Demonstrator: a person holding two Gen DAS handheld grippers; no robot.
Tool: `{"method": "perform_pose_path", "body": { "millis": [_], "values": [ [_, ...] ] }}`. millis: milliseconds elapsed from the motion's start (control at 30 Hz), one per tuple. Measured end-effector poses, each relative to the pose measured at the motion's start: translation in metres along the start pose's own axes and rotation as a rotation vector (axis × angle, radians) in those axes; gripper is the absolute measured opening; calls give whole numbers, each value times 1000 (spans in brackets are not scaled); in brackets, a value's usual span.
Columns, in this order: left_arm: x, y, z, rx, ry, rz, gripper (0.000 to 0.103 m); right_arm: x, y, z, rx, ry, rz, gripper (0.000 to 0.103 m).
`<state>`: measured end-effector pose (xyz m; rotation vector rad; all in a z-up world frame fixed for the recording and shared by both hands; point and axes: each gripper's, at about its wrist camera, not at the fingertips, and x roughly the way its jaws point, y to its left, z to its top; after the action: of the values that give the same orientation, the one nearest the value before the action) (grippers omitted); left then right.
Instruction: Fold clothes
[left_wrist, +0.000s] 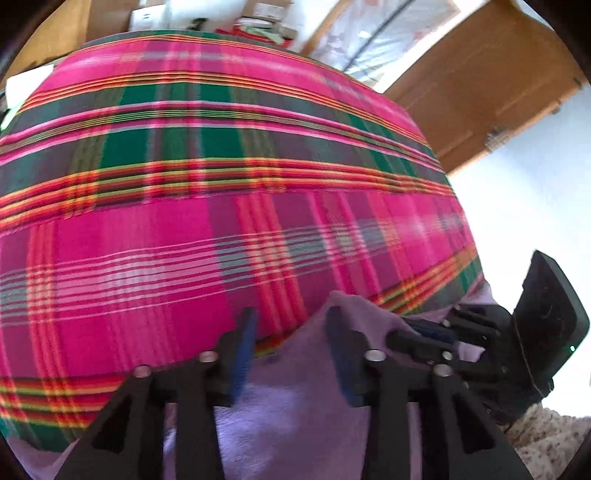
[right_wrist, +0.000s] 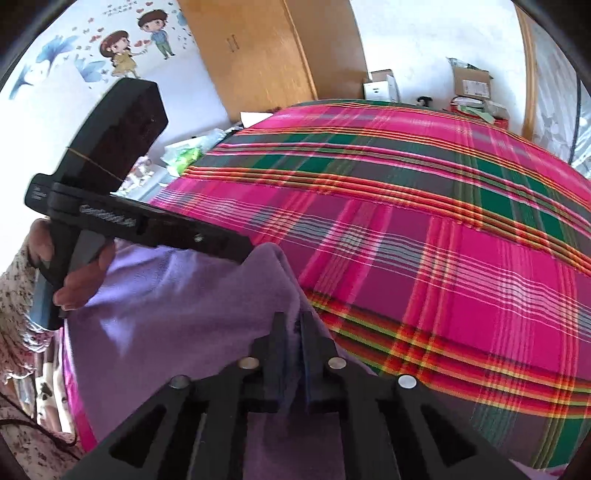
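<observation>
A light purple garment (left_wrist: 295, 413) (right_wrist: 166, 314) lies bunched at the near edge of a bed covered by a pink, green and red plaid sheet (left_wrist: 221, 184) (right_wrist: 443, 229). My left gripper (left_wrist: 291, 332) stands open, its blue-padded fingers apart over the purple fabric, with a raised fold beside the right finger. My right gripper (right_wrist: 293, 332) is shut on a ridge of the purple garment. In the left wrist view the right gripper (left_wrist: 417, 338) sits just to the right, on the same cloth. In the right wrist view the left gripper (right_wrist: 236, 245), held by a hand (right_wrist: 81, 280), reaches the cloth's raised corner.
A wooden wardrobe (right_wrist: 266, 55) (left_wrist: 480, 92) stands against the white wall beyond the bed. Cardboard boxes (right_wrist: 472, 85) and clutter (right_wrist: 184, 155) line the far and left sides of the bed. A floral sleeve (left_wrist: 546, 432) shows at the lower right.
</observation>
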<state>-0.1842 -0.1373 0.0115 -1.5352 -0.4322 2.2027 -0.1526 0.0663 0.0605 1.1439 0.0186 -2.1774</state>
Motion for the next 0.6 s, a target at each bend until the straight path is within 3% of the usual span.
{"method": "perform_pose_path", "body": {
  "millis": [167, 300, 367, 500, 600],
  "values": [
    [5, 3, 6, -23, 7, -91, 43, -15, -10, -3, 46, -35, -12, 16],
    [3, 6, 4, -36, 45, -150, 43, -48, -38, -16, 107, -60, -96, 23],
    [6, 4, 4, -29, 46, -155, 43, -59, -52, -23, 131, -42, -142, 25],
    [10, 1, 3, -25, 48, -167, 43, -64, -71, -34, 126, 22, -134, 35],
    [13, 1, 5, -33, 51, -166, 37, -65, -78, -40, 112, 32, -121, 36]
  ]
}}
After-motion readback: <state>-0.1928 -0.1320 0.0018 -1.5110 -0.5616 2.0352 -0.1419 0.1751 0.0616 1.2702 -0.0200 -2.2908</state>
